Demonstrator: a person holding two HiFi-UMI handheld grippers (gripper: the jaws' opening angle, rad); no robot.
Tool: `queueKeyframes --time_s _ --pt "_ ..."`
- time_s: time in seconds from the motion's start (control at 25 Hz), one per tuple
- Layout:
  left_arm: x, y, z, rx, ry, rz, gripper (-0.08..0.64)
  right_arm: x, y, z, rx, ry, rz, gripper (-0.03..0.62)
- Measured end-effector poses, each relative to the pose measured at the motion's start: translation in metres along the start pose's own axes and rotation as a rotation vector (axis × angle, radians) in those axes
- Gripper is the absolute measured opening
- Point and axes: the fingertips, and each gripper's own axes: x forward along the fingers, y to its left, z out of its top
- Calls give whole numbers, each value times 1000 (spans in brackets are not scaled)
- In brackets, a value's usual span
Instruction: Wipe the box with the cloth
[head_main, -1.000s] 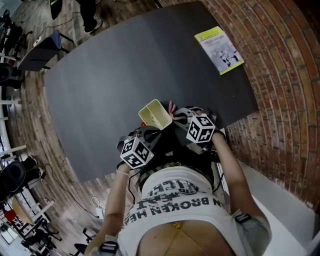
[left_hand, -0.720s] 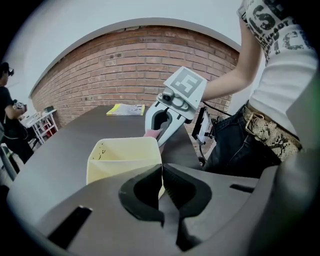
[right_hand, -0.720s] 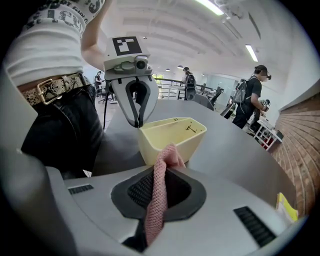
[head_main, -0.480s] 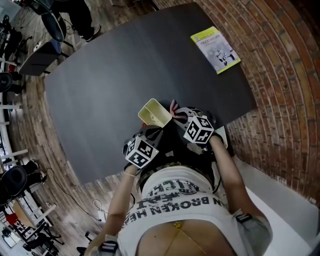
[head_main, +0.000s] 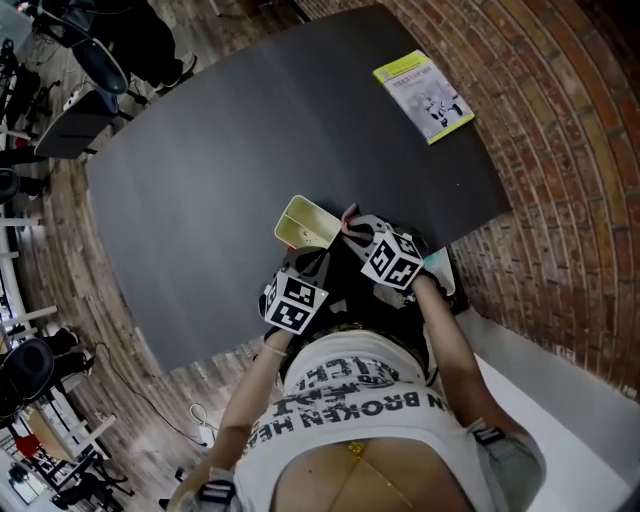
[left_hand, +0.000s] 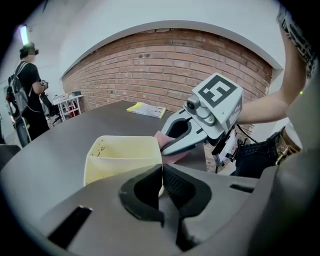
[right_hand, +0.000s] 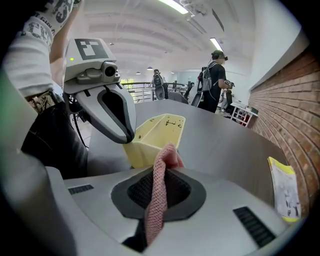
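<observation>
Cloth (right_hand: 157, 192) is being gripped by the right gripper (right_hand: 162, 172); its jaws are closed on the pink knit, which is running up between them and folding over at the tips. The folded end is lying at the near right corner of the box (right_hand: 155, 132). Whether cloth and box are touching is not being shown clearly in any view. In the left gripper view, the cloth (left_hand: 172, 156) is showing just beside the box's right rim, under the right gripper's finger (left_hand: 187, 140).

The box (left_hand: 122, 160) is being held by the left gripper (left_hand: 161, 172). The jaws are drawn narrow, with a pale sliver of the box's near wall being clamped between them. The box is pale yellow and open-topped, and dark specks are showing on its inner wall at the far end.

In the head view, the box (head_main: 308, 225) is sitting at the near edge of the dark table (head_main: 200, 170), close to the person's body. The left gripper (head_main: 318, 262) is meeting it from below, and the right gripper (head_main: 352, 228) from the right side.

A yellow booklet (head_main: 423, 82) is lying at the table's far right corner, well apart from the box. A brick wall (head_main: 560, 150) is running along the table's right side. One person (left_hand: 30, 95) is standing beyond the table's far end in the left gripper view, and another person (right_hand: 215, 85) is standing beyond it in the right gripper view.
</observation>
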Motion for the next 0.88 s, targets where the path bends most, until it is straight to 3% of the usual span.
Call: queueKeyframes --time_s 0.44,0.56,0.68,0.88 --pt "16 -7 12 -2 -4 -36 12 4 4 5 -3 -9 -29 17" --pt "4 -5 20 13 -39 -35 15 2 2 5 6 -13 -43 17" --pt "-19 10 28 8 -88 -7 18 -1 2 5 17 -21 -45 17" --pt "-45 57 4 22 -38 118 58 -1 6 3 18 -11 -57 17"
